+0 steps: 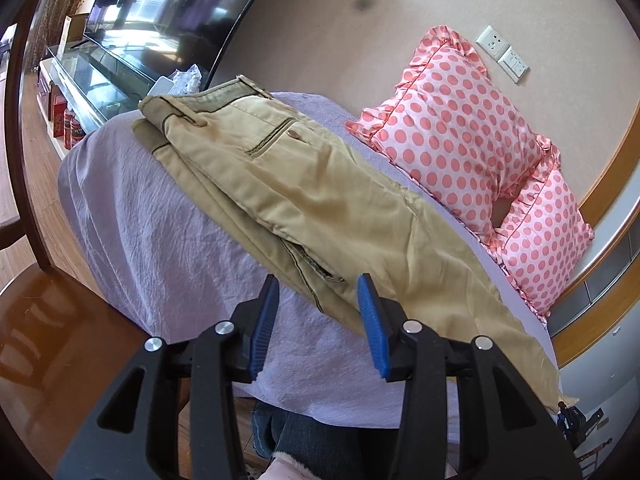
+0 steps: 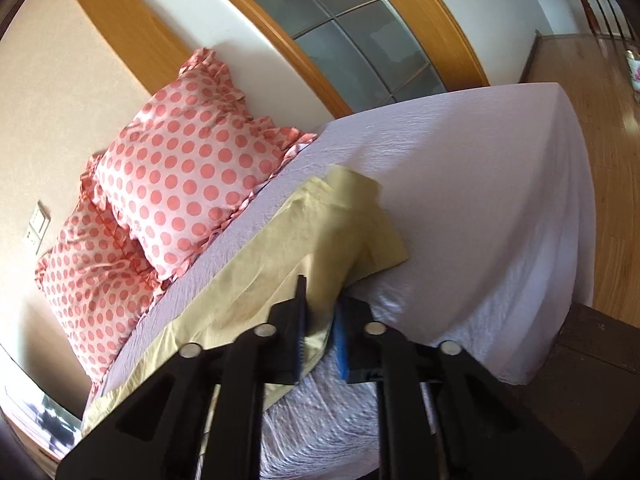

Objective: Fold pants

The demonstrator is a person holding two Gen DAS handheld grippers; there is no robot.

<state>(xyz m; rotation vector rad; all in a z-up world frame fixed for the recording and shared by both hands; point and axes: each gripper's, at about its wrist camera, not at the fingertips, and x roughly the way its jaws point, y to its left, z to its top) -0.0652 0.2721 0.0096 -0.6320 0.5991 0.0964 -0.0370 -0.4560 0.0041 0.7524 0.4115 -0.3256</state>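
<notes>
Khaki pants lie lengthwise on a lilac bed sheet, folded leg on leg, waistband at the far left, back pocket up. My left gripper is open and empty, just in front of the pants' near edge at the thigh. In the right wrist view the leg ends lie on the sheet. My right gripper is shut on the near edge of the pant leg, and lifts the cloth slightly between its blue pads.
Two pink polka-dot pillows lie along the wall behind the pants, also in the right wrist view. A TV and glass stand are beyond the bed's left end. A dark wooden chair is at near left. Wooden floor is right.
</notes>
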